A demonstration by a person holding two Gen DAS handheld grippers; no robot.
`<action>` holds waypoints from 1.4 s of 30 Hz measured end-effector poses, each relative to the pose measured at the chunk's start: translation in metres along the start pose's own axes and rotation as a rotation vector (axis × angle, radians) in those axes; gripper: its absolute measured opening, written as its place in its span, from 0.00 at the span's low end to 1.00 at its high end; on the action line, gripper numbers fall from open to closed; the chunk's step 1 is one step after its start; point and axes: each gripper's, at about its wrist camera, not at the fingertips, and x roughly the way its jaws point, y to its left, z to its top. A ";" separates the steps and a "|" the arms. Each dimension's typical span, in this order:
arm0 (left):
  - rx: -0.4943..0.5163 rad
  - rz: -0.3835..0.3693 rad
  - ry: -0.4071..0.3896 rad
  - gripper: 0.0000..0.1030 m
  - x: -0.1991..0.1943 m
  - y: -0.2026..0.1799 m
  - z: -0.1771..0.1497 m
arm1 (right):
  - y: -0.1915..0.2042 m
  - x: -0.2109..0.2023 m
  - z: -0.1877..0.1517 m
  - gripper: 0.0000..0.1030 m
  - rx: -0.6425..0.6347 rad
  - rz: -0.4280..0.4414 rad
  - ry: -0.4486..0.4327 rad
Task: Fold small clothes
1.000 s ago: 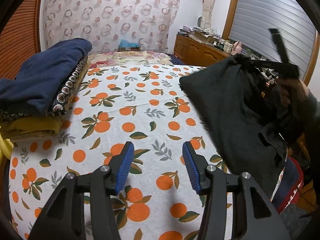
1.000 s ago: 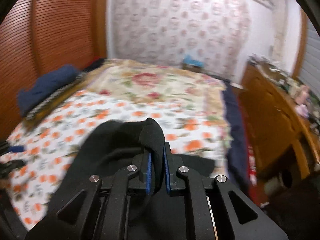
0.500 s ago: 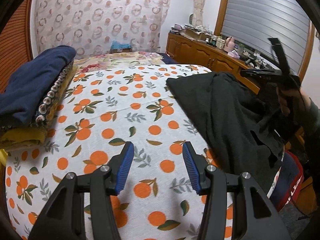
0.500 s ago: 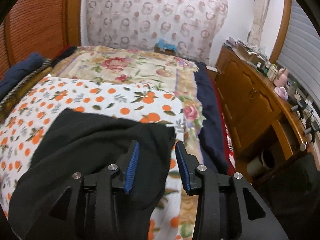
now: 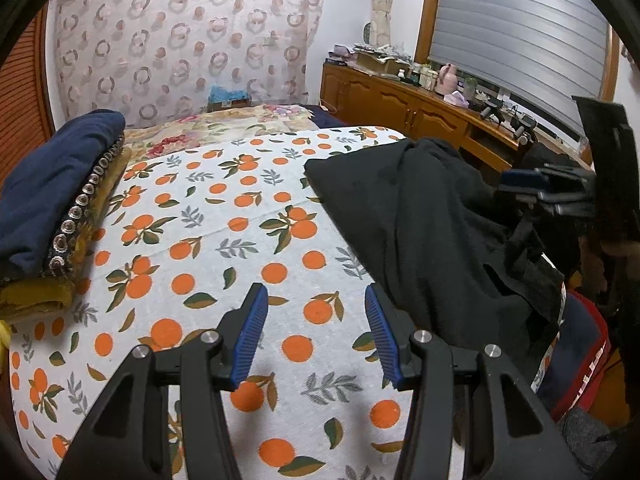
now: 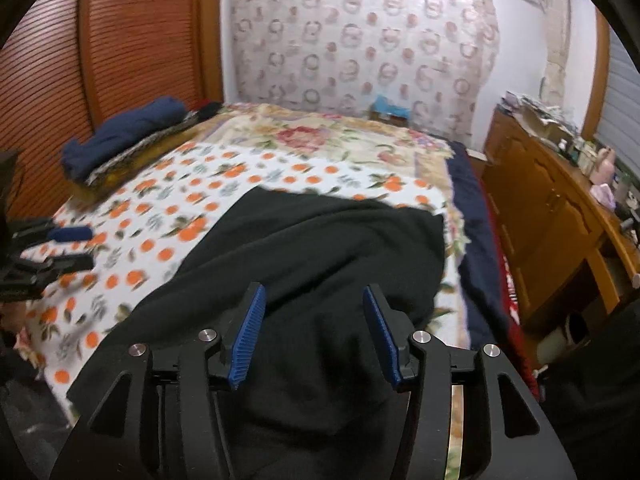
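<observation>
A black garment [image 5: 432, 224] lies rumpled on the orange-print sheet [image 5: 208, 248] at the right side of the bed, part of it hanging over the edge; it also shows in the right wrist view [image 6: 320, 264]. My left gripper [image 5: 312, 332] is open and empty over the sheet, left of the garment. My right gripper [image 6: 310, 332] is open just above the garment's near part, holding nothing. It shows from the side in the left wrist view [image 5: 516, 186], and the left gripper shows in the right wrist view [image 6: 72, 246].
A stack of folded clothes [image 5: 52, 200], navy on top, sits at the bed's left side by the wooden headboard [image 6: 132, 44]. A wooden cabinet [image 5: 400, 112] with clutter stands along the right wall. A floral blanket [image 6: 320, 144] covers the far bed.
My right gripper let go of the black garment and opened wide. The garment dropped from hanging in the air to lying on the bed. My left gripper stayed open.
</observation>
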 end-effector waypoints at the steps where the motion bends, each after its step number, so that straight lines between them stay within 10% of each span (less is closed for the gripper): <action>1: 0.002 -0.001 0.001 0.48 0.001 -0.001 0.000 | 0.005 0.000 -0.003 0.50 -0.008 0.005 0.004; 20: 0.006 -0.009 0.022 0.48 0.008 -0.008 -0.006 | 0.048 0.015 -0.047 0.50 -0.083 0.071 0.091; 24: 0.007 -0.012 0.024 0.48 0.010 -0.009 -0.011 | 0.041 0.007 -0.057 0.16 -0.083 0.089 0.097; 28: 0.008 -0.013 0.023 0.48 0.009 -0.010 -0.011 | 0.028 -0.016 -0.067 0.03 -0.061 0.094 0.088; 42: 0.030 -0.030 0.029 0.48 0.012 -0.026 -0.005 | -0.012 -0.054 -0.080 0.02 0.016 0.003 0.073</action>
